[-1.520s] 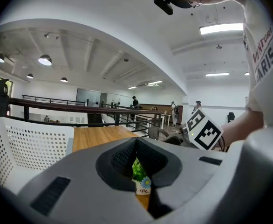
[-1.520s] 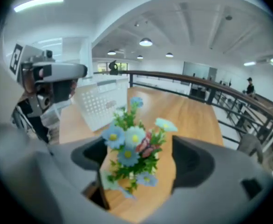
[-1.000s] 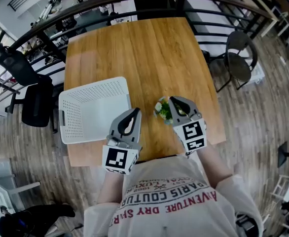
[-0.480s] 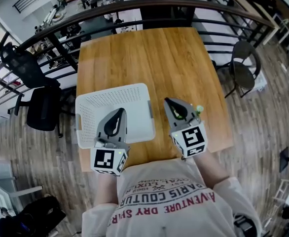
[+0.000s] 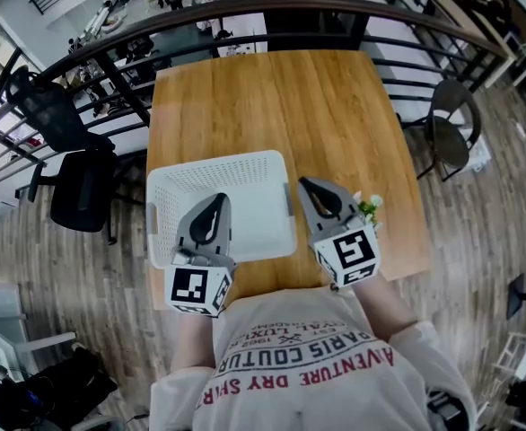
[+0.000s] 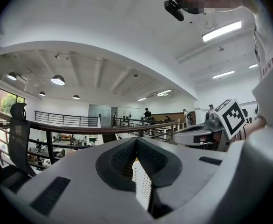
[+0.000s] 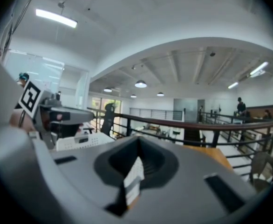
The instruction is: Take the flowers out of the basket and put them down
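Held side by side and pointing forward, grey two-jaw left gripper [image 5: 216,201] with jaws together, grey two-jaw right gripper [image 5: 308,187] closed too, both empty.

Wears a white T-shirt [image 5: 310,366] with red and dark lettering across the chest; sleeves [image 5: 429,353] look pale too, though the picture's edge blurs them. Grey moulded shells on left gripper [image 5: 217,200] and right gripper [image 5: 304,185], tapering to narrow tips, black ribbed pads [image 6: 120,158] inside. White cubes [image 5: 197,291] with black square markers behind.
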A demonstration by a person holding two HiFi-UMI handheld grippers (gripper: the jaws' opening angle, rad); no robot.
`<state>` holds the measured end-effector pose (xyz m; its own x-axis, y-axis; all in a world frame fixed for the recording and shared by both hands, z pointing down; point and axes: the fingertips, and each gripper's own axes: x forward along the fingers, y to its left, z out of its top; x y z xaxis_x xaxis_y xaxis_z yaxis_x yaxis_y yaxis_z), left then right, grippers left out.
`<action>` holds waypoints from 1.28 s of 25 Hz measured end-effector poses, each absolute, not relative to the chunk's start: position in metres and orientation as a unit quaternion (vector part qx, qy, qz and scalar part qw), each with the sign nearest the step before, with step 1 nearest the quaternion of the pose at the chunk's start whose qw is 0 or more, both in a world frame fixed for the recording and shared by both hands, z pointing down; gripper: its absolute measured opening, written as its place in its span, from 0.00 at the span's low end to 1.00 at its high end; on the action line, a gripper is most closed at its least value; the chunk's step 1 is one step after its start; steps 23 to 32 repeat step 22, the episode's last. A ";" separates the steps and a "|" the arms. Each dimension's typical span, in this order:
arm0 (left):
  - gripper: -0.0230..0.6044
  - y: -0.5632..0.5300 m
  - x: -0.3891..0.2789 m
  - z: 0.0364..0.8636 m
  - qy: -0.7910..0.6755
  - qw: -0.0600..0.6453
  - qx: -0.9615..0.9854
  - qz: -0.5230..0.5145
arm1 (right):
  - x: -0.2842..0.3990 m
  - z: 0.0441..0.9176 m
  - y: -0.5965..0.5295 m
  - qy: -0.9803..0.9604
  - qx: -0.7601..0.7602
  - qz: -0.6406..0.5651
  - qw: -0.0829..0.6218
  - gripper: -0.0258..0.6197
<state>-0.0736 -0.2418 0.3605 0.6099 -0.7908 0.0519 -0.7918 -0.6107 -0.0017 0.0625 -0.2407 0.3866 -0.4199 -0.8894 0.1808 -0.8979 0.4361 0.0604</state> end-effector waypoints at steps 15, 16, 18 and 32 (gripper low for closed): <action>0.07 -0.233 -0.075 0.364 -0.447 0.016 0.894 0.027 | 0.061 0.389 -0.235 -0.848 0.522 0.028 0.088 0.09; 0.07 -0.233 -0.076 0.364 -0.448 0.017 0.894 0.027 | 0.060 0.388 -0.235 -0.848 0.521 0.028 0.087 0.09; 0.07 -0.232 -0.076 0.365 -0.448 0.018 0.893 0.027 | 0.059 0.390 -0.234 -0.848 0.521 0.028 0.089 0.09; 0.07 -0.229 -0.075 0.367 -0.449 0.018 0.893 0.027 | 0.060 0.392 -0.231 -0.848 0.521 0.026 0.093 0.09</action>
